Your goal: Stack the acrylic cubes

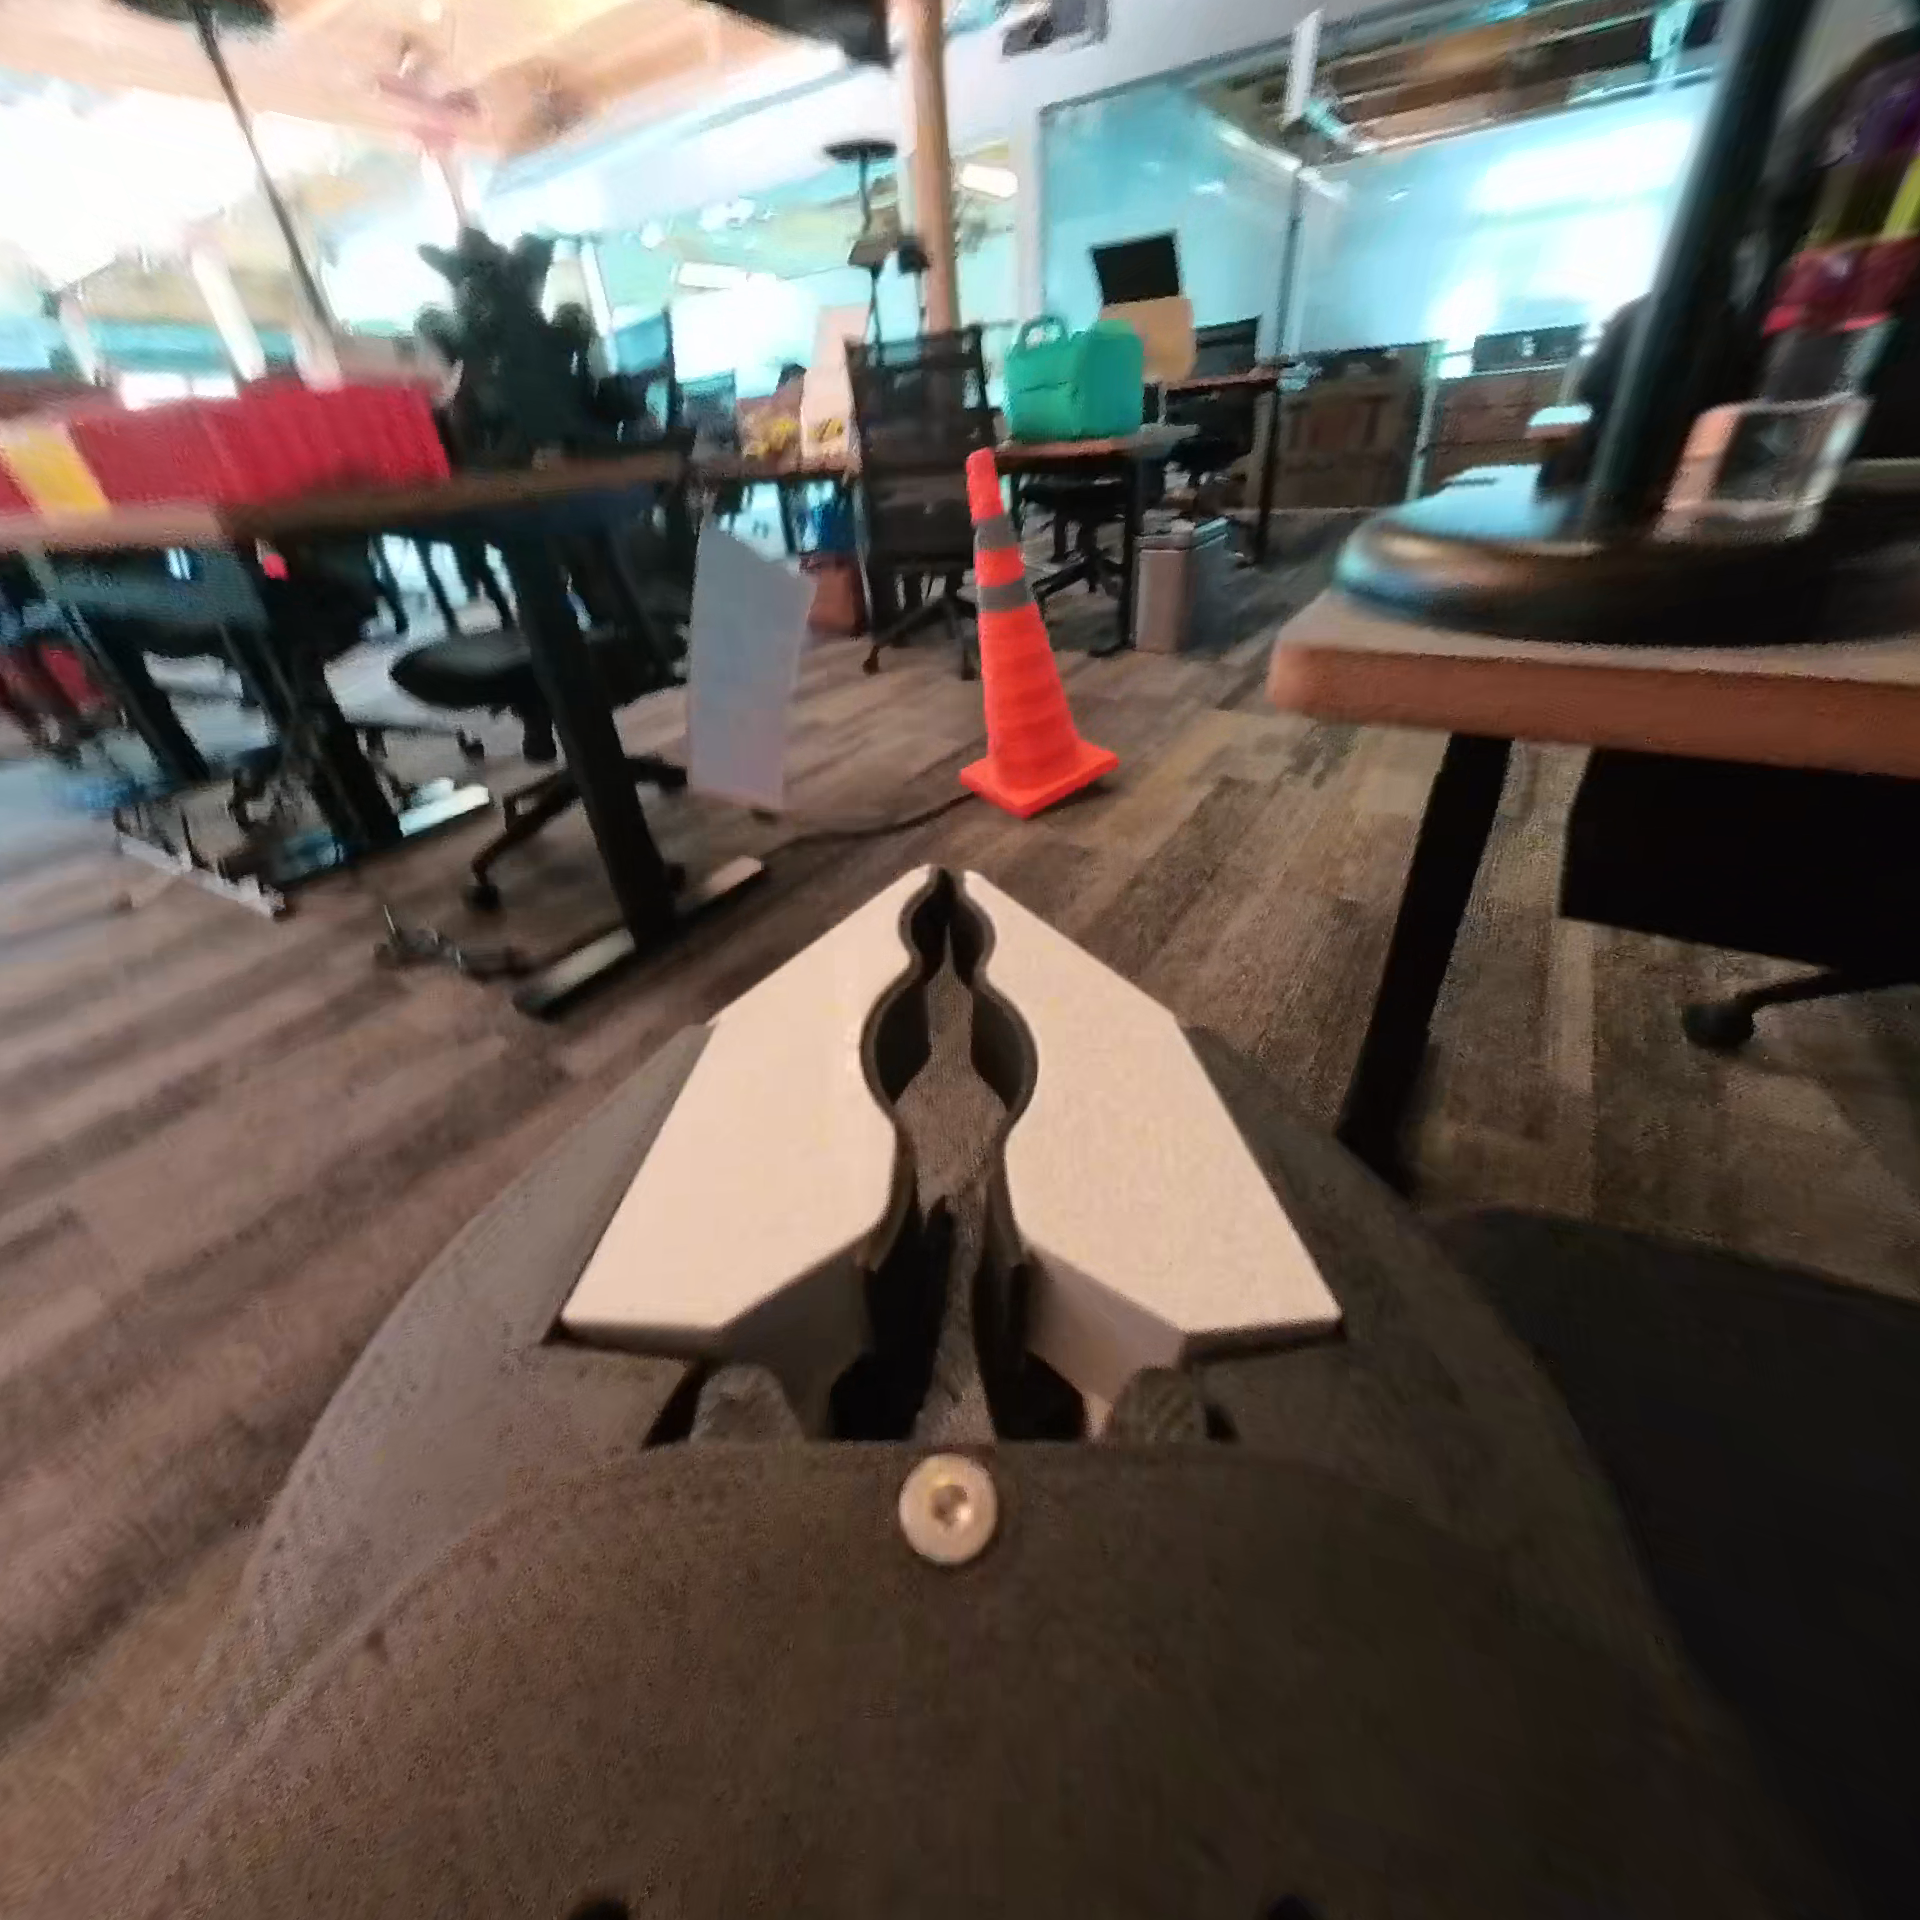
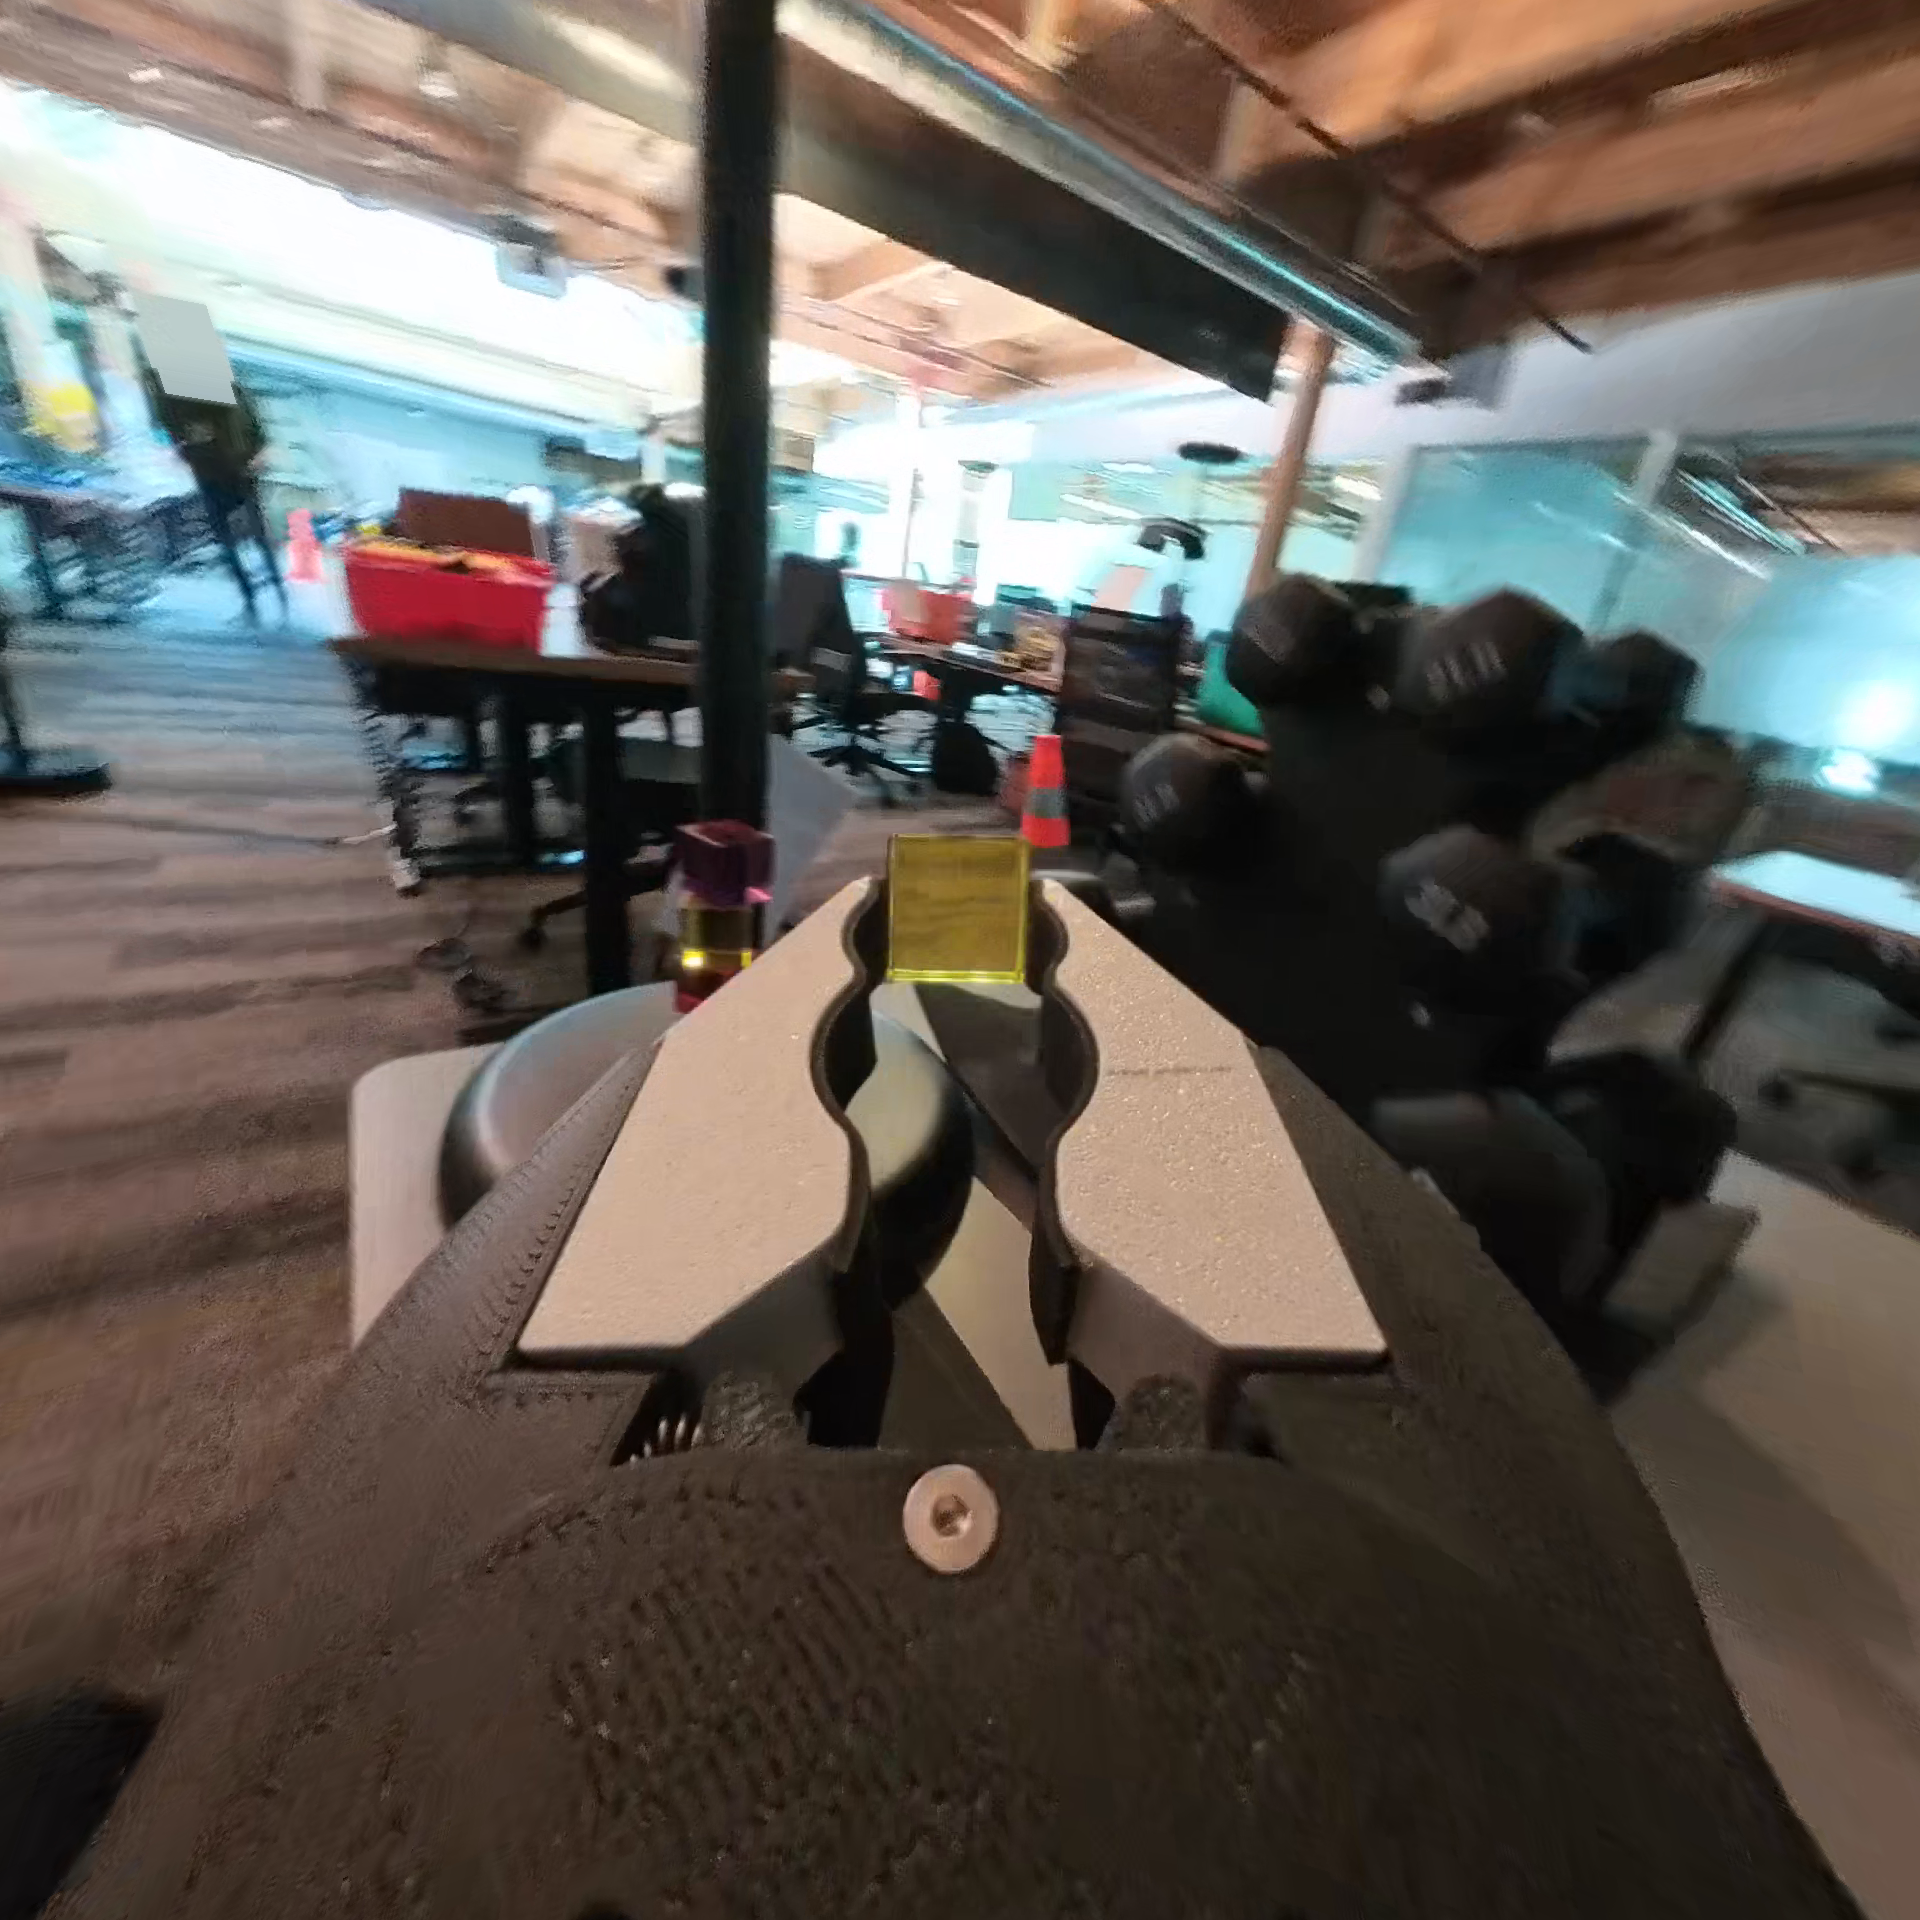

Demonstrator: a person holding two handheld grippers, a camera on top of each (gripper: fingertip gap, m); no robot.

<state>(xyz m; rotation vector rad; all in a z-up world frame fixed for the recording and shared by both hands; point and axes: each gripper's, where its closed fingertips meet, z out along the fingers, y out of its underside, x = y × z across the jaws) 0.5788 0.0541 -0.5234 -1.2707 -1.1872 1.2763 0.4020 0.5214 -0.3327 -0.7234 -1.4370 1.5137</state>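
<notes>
My right gripper point(image 2: 958, 914) clamps a translucent yellow square block point(image 2: 957, 910) upright between its grey fingertips point(image 2: 831, 935), both pads pressing its side edges, level above the round black lamp base point(image 2: 520, 1101) at the table's edge, with a small stack of purple and yellow translucent blocks point(image 2: 717, 914) just to its left by the black pole point(image 2: 738, 416). My left gripper point(image 1: 948, 883) is closed on nothing, tips meeting, held low and level over the striped grey carpet point(image 1: 260, 1091), pointing toward the orange traffic cone point(image 1: 1023, 665), well apart from it.
</notes>
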